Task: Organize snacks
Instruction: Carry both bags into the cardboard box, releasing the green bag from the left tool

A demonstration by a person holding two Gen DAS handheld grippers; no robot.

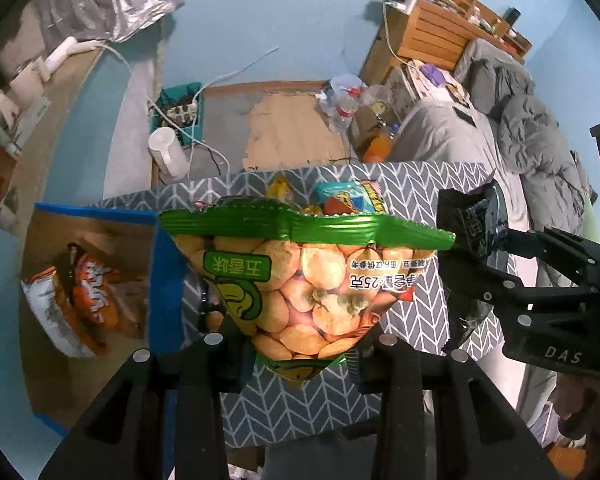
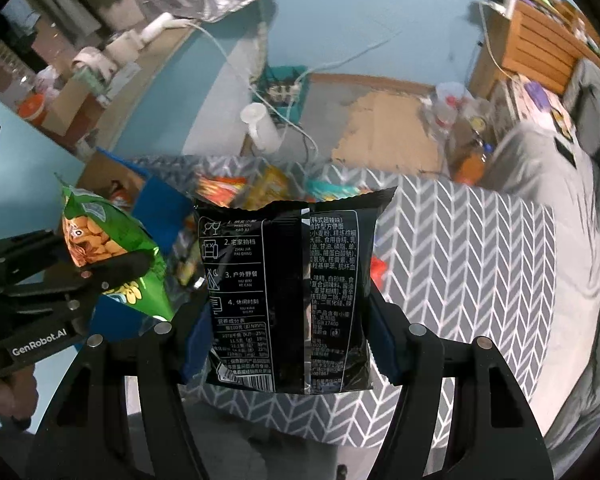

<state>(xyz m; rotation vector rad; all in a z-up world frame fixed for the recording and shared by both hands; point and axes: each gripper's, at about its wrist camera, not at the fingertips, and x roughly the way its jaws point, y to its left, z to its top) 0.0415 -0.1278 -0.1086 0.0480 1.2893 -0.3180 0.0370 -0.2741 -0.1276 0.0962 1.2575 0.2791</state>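
Left wrist view is showing us the green peanut packet (image 1: 300,280), which we are holding clenched by its lower corner in the left gripper (image 1: 300,354), hanging above the chevron-patterned storage bin (image 1: 420,184). We are judging it light, crinkly and air-puffed, slippery on its glossy film, so the flat crimped seam is the safer place to pinch than the pillowed belly. In the right wrist view the right gripper (image 2: 288,344) is grasping the black noodle packet (image 2: 288,300) across its width, also over the bin; it is looking stiffer, with brittle contents that a hard squeeze could crush. Beside the bin, the blue-edged cardboard box (image 1: 164,280) is holding orange snack bags (image 1: 88,300). The packets are hiding most of the bin's contents from us, and the fingertips behind the green packet are staying out of sight.
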